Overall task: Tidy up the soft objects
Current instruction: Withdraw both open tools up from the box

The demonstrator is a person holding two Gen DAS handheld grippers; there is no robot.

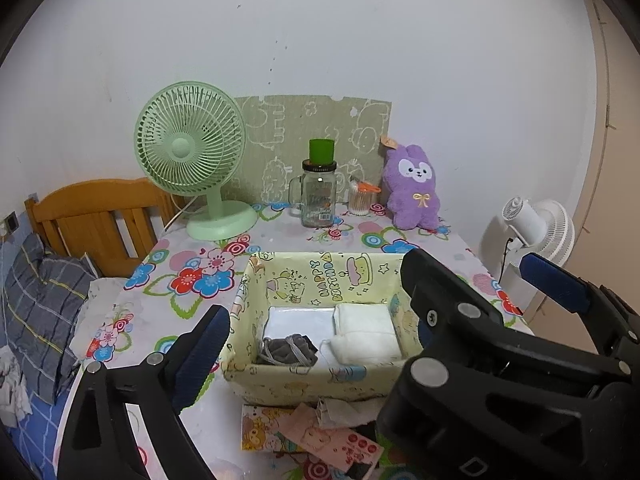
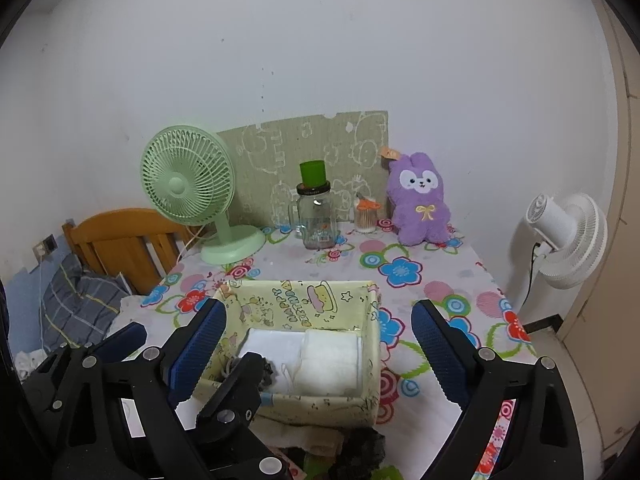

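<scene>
A pale yellow cartoon fabric box (image 1: 280, 268) (image 2: 372, 344) stands on the floral table. In it lie a flat white cloth (image 1: 298, 318) (image 2: 272, 342), white folded towels (image 1: 366, 332) (image 2: 330, 360) and a dark grey bundle (image 1: 286, 350) (image 2: 269, 369). My left gripper (image 1: 316, 340) is open and empty, over the box's near side. My right gripper (image 2: 316, 352) is open and empty, straddling the box; it also crosses the right of the left wrist view (image 1: 480, 320). Loose pink and patterned cloths (image 1: 312, 432) lie in front of the box. A purple plush rabbit (image 1: 412, 186) (image 2: 420, 200) sits at the back.
A green desk fan (image 1: 190, 156) (image 2: 192, 188), a glass jar mug with green cup (image 1: 318, 192) (image 2: 316, 212) and a cotton-swab jar (image 1: 362, 198) (image 2: 366, 216) stand at the back. A white floor fan (image 1: 532, 228) (image 2: 568, 232) is right. A wooden bed (image 1: 96, 220) (image 2: 124, 240) is left.
</scene>
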